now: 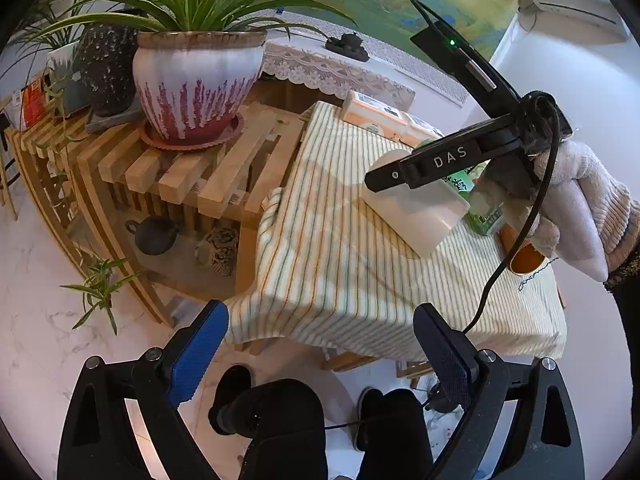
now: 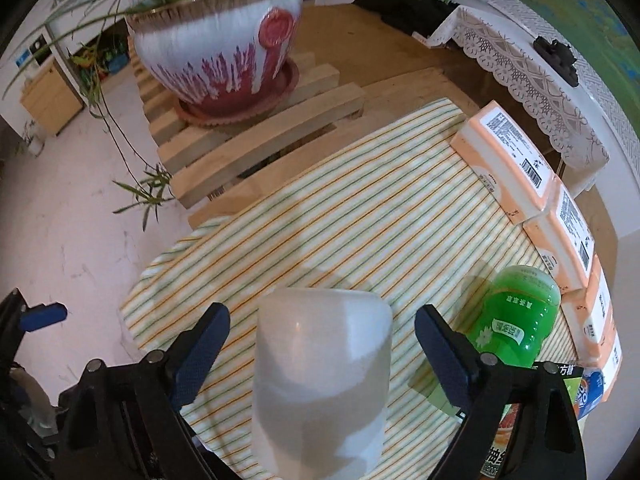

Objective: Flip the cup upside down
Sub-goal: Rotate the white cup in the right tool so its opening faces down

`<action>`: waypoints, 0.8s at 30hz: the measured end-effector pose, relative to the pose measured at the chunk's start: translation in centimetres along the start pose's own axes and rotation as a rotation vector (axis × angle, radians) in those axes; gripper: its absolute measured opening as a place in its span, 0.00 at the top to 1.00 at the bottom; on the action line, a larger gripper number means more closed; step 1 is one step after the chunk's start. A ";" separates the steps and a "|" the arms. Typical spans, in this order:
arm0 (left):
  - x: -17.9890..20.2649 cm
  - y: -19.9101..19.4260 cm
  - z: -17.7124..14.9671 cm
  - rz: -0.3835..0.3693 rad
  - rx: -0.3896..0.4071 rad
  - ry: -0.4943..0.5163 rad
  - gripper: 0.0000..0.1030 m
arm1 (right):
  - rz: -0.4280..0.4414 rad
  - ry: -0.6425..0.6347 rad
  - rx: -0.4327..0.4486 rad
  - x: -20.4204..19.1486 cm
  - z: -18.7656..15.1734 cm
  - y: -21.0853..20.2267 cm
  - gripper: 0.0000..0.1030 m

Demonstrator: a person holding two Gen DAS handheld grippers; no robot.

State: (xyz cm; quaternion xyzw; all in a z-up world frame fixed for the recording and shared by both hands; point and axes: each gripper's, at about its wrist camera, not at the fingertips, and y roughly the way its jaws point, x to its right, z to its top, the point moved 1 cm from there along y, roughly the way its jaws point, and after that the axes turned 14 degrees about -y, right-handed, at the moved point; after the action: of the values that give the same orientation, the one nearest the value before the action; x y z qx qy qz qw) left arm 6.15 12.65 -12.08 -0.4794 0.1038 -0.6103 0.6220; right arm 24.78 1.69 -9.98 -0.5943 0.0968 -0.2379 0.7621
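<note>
A white cup (image 2: 322,380) stands on the striped tablecloth (image 2: 340,232), closed end up, between the open fingers of my right gripper (image 2: 322,356); neither pad touches it. In the left wrist view the same cup (image 1: 416,208) sits on the cloth (image 1: 340,264) with the right gripper's black body over it. My left gripper (image 1: 320,356) is open and empty, held off the table's near edge above the floor.
A green bottle (image 2: 516,316) and orange cartons (image 2: 516,164) stand right of the cup. An orange cup (image 1: 524,256) lies near the gloved hand. A wooden slatted stand holds a large potted plant (image 1: 192,84) left of the table.
</note>
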 end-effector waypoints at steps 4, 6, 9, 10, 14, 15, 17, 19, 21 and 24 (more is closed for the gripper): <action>-0.1 0.0 0.0 -0.004 -0.001 -0.004 0.07 | 0.012 0.007 -0.025 0.0 0.2 0.6 0.19; -0.1 -0.1 0.0 -0.004 0.003 -0.004 0.07 | 0.017 0.013 -0.042 -0.1 0.1 1.0 0.32; 0.0 -0.2 0.1 -0.006 0.008 -0.004 0.07 | 0.013 0.026 -0.046 -0.1 -0.1 1.1 0.32; 0.0 -0.3 0.2 -0.007 0.010 -0.005 0.07 | 0.013 0.030 -0.044 0.0 -0.2 1.0 0.32; 0.2 -0.2 0.2 -0.013 0.009 -0.001 0.07 | 0.004 0.047 -0.011 -0.2 -1.0 0.3 0.32; 0.4 -0.2 0.2 -0.014 0.009 0.001 0.07 | 0.003 0.053 0.004 -0.2 -1.4 0.0 0.32; 0.6 -0.2 0.1 -0.019 0.010 0.007 0.07 | -0.006 0.078 0.045 -0.1 -2.2 -1.0 0.32; 1.0 -0.2 0.1 -0.024 0.010 0.013 0.07 | -0.016 0.113 0.104 0.0 -3.4 -2.4 0.32; 1.2 -0.1 0.0 -0.029 0.010 0.017 0.07 | -0.036 0.144 0.160 0.1 -4.8 -3.7 0.32; 1.6 0.0 -0.2 -0.038 0.006 0.024 0.07 | -0.083 0.210 0.291 -0.2 -8.0 -6.0 0.32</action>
State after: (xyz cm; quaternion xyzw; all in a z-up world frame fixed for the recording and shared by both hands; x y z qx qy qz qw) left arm 6.40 11.21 -11.46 -0.4719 0.1003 -0.6282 0.6104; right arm 19.74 -6.17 -6.46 -0.4533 0.1158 -0.3413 0.8153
